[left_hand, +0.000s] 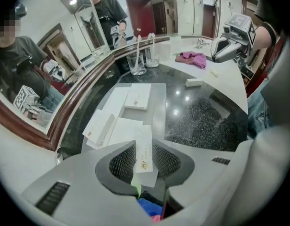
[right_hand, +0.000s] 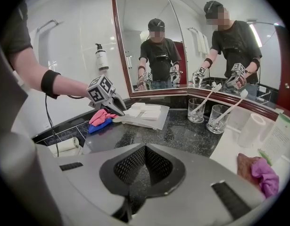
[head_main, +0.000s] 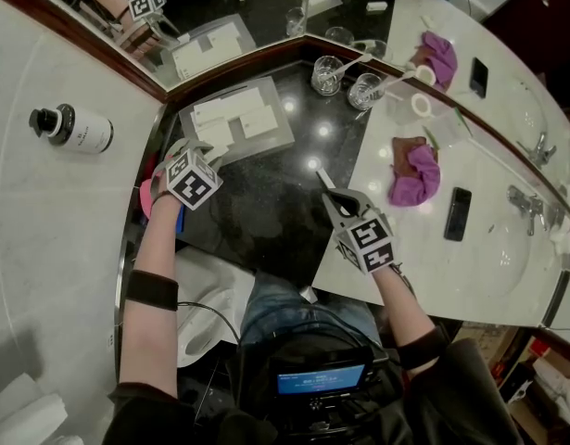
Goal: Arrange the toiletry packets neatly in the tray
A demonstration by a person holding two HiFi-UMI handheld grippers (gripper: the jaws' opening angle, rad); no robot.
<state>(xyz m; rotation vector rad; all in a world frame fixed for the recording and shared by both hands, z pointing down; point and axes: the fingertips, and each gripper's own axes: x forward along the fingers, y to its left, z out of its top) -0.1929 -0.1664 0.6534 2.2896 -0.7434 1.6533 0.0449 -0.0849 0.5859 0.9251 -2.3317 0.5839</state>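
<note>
The packet [left_hand: 145, 166] is clamped in your left hand-held gripper [left_hand: 144, 147], long axis pointing straight ahead to the tray [left_hand: 159, 111] just beyond its tips; your right hand-held gripper [right_hand: 144, 166], closed and empty, hangs well apart.

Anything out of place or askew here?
A stray packet lies on the counter, outside the tray. In the tray, a tilted packet sits crooked against its neighbours. The left claw grips a third packet.

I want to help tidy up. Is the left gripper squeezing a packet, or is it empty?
Shut on a packet: the left gripper view shows it pinched between the pads of the left gripper, by the tray.
</note>
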